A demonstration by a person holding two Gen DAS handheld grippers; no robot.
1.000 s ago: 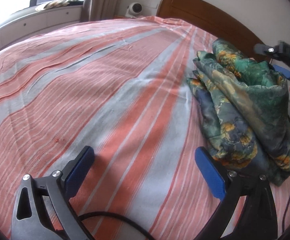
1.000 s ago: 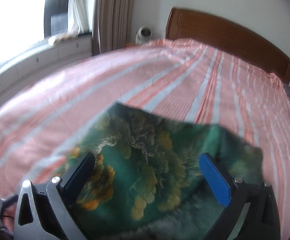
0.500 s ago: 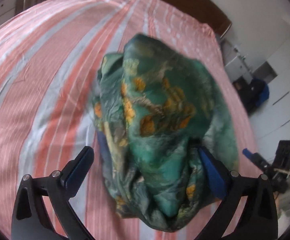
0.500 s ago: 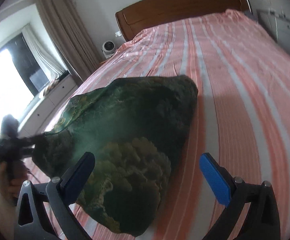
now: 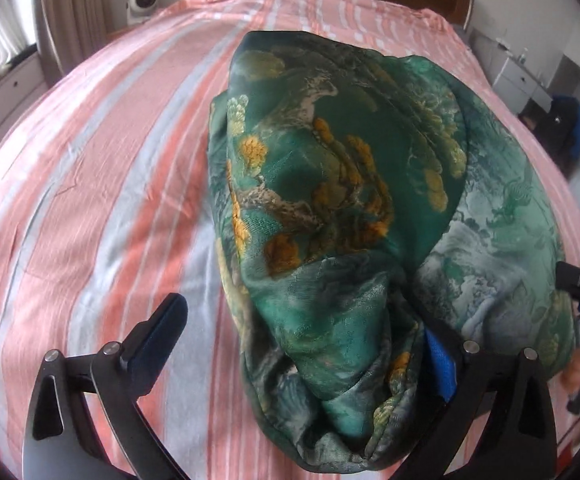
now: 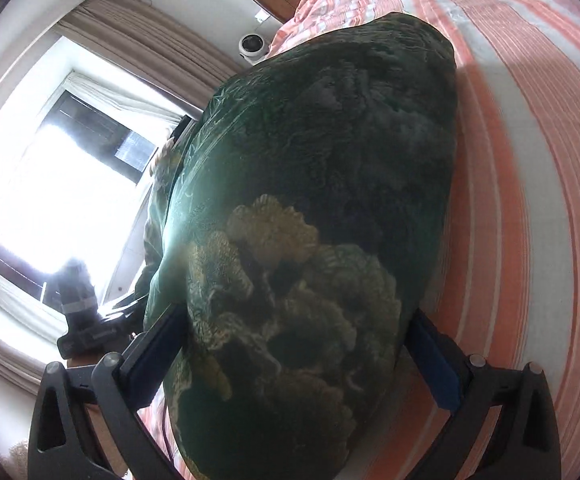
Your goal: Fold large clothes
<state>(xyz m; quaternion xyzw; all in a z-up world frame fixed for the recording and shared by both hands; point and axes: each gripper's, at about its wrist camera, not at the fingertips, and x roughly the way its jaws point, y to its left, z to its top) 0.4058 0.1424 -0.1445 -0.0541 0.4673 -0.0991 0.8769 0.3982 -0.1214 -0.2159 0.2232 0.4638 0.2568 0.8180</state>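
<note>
Left wrist view shows both tongs wide open, gripping nothing; your soft, slippery green garment [image 5: 342, 184] needs pinching at its hem.

Green garment [image 5: 342, 200], printed with gold pines and grey mountains, bunched in a rumpled heap on the striped bed [image 5: 102, 168], folds draping loosely.

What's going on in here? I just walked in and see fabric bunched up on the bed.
A person is working with a handheld gripper in each hand on a green patterned garment, bunched in a heap on the striped bed sheet. The left gripper is open, with the cloth lying over its right finger only. The right gripper is also open, straddling the fabric without pinching it. No neat fold shows yet; the garment is crumpled.
</note>
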